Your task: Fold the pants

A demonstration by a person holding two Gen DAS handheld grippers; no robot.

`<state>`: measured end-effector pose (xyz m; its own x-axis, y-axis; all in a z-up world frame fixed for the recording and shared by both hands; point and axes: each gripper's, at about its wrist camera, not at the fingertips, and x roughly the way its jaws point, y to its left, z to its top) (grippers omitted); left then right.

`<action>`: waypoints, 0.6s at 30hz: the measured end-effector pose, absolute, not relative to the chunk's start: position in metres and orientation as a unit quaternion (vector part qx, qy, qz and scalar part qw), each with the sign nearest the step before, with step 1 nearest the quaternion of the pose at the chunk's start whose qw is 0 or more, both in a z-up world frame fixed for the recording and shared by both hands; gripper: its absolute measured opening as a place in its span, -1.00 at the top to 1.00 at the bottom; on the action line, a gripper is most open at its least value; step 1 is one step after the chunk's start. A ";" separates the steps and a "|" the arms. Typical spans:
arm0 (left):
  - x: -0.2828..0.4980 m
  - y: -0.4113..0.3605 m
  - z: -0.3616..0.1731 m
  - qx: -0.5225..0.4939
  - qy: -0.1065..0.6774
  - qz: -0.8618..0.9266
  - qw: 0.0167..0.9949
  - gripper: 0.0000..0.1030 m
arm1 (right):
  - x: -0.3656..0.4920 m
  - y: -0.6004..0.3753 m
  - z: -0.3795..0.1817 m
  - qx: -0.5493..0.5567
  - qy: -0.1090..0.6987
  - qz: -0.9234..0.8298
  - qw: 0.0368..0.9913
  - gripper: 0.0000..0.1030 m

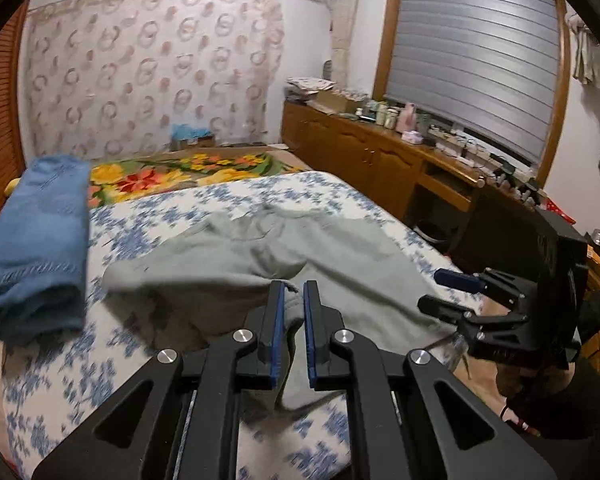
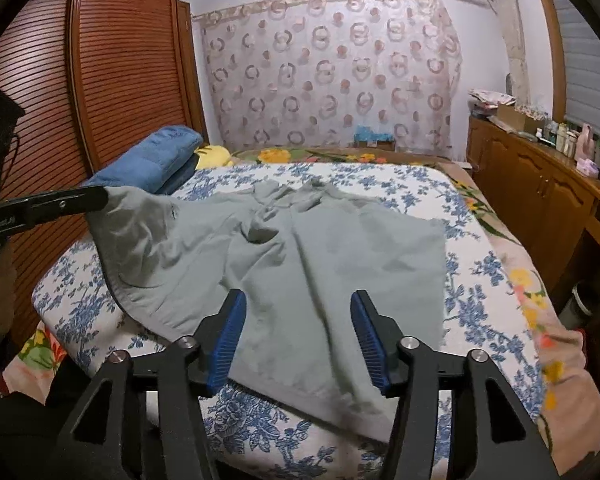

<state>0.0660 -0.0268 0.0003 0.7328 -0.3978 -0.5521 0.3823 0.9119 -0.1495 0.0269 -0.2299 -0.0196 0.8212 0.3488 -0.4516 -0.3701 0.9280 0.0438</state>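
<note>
Your left tongs (image 1: pixel 294 300) are clamped on a bunched edge of the grey-green pants (image 2: pixel 300 256), the blue pads nipped tight on the cloth, and that corner is lifted clear of the bed (image 2: pixel 480 248); from the right wrist view you can see the left tongs (image 2: pixel 96 198) at the frame's left edge with the fabric draping down from them. The rest of the pants lies spread across the blue-flowered bedspread, waistband end rumpled toward the far side, one leg hem hanging close to the near edge of the mattress. Your right tongs (image 2: pixel 298 332) stand apart, blue pads either side of the near leg and hovering over it, with nothing pinched between them; in the left wrist view the right tongs (image 1: pixel 436 292) show at the right, fingers parted beside the cloth's edge. Folded blue jeans (image 1: pixel 36 248) rest on the bed's left side, well apart from the pants, with a yellow plush toy (image 2: pixel 214 155) just behind them. A flowered blanket (image 1: pixel 188 170) covers the far end of the bed. A wooden cabinet (image 1: pixel 364 152) runs along the right wall, cluttered with bottles, under a shuttered window (image 1: pixel 476 64).
</note>
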 end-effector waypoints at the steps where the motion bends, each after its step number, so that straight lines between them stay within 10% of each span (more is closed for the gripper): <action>1: 0.068 -0.032 0.002 -0.013 0.299 -0.214 0.930 0.80 | 0.026 -0.231 -0.019 -0.019 0.231 0.188 0.954 -0.24; 18: 0.097 -0.105 0.007 0.004 0.328 -0.284 0.901 0.80 | 0.018 -0.238 -0.010 -0.026 0.213 0.138 0.967 -0.47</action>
<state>0.0972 -0.1046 0.0067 0.6233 -0.5098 -0.5930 0.5150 0.8382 -0.1794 0.0180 -0.2379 -0.0100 0.8707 0.2567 -0.4196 -0.2786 0.9604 0.0094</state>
